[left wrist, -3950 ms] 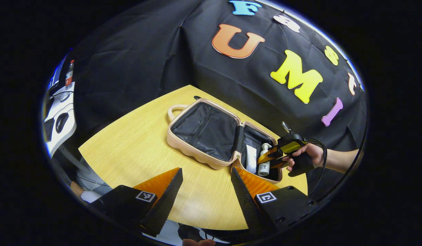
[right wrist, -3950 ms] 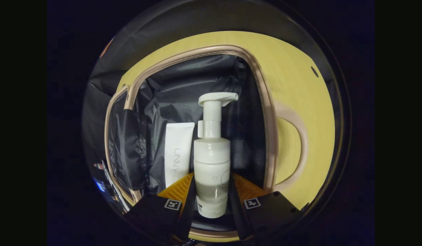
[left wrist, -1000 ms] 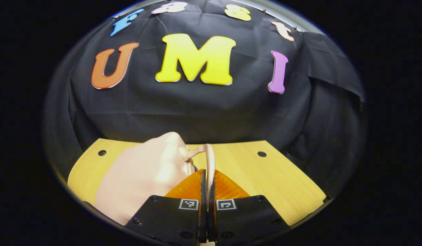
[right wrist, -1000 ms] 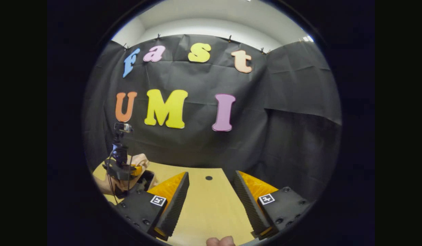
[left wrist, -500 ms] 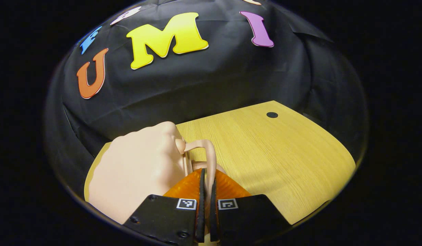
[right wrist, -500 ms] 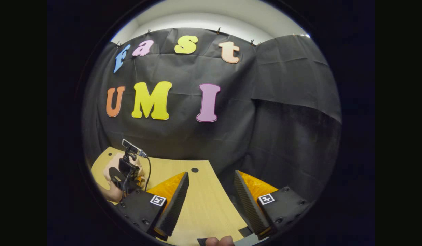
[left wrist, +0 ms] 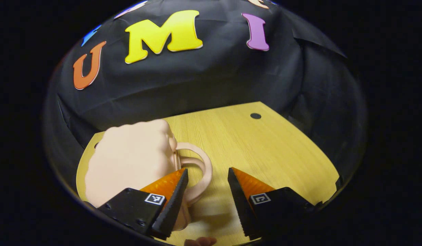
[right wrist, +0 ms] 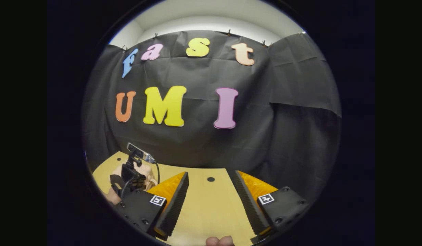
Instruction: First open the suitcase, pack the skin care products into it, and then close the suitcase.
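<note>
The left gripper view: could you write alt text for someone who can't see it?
A closed pink suitcase lies on a wooden table, its looped handle pointing toward the open left gripper. One finger overlaps the handle, and the other is over bare table. Black cloth hangs behind.

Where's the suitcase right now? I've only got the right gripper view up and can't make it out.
Observer: In the left gripper view, the suitcase lies on the table, shell up, and looks closed.
Operator: Is the left gripper holding it?
Observer: No. The left gripper is open; the handle loops into the gap by its left finger, unpinched.
</note>
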`<state>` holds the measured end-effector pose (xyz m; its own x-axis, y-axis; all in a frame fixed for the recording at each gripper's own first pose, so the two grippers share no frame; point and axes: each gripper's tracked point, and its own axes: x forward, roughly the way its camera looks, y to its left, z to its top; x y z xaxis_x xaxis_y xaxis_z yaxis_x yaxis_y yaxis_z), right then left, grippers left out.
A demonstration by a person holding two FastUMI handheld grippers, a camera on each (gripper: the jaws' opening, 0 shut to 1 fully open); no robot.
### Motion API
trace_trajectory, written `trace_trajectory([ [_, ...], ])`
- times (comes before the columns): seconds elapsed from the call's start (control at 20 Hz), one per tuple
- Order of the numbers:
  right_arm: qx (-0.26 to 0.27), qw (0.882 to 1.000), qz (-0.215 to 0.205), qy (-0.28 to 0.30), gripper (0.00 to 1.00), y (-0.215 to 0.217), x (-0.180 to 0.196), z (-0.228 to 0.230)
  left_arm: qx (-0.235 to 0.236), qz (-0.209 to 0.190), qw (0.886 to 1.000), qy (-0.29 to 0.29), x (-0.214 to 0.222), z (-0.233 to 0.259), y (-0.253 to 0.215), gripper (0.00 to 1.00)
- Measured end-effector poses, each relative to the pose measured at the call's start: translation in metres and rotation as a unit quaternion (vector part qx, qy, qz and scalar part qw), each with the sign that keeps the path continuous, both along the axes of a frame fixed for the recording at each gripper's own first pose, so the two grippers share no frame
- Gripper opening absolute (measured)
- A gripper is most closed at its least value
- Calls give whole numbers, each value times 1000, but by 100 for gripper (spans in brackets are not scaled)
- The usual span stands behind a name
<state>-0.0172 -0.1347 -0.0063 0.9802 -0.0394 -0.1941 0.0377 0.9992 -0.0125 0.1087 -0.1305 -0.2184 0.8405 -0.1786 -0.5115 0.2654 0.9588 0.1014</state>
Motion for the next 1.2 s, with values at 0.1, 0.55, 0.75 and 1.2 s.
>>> trace_trajectory([
  [0.1, 6, 1000, 22, -13, 79, 23, 18, 11, -5, 9, 998, -66, 0, 57, 19, 88],
  [0.55, 38, 988, 75, -132, 79, 112, 59, 119, -97, 81, 949, -289, -19, 283, 100, 93],
  [0.75, 35, 989, 59, -133, 79, 136, 52, 114, -101, 121, 945, -287, -29, 292, 127, 93],
  [1.2, 28, 993, 49, -107, 79, 151, 43, 85, -96, 116, 950, -272, -45, 276, 131, 93],
])
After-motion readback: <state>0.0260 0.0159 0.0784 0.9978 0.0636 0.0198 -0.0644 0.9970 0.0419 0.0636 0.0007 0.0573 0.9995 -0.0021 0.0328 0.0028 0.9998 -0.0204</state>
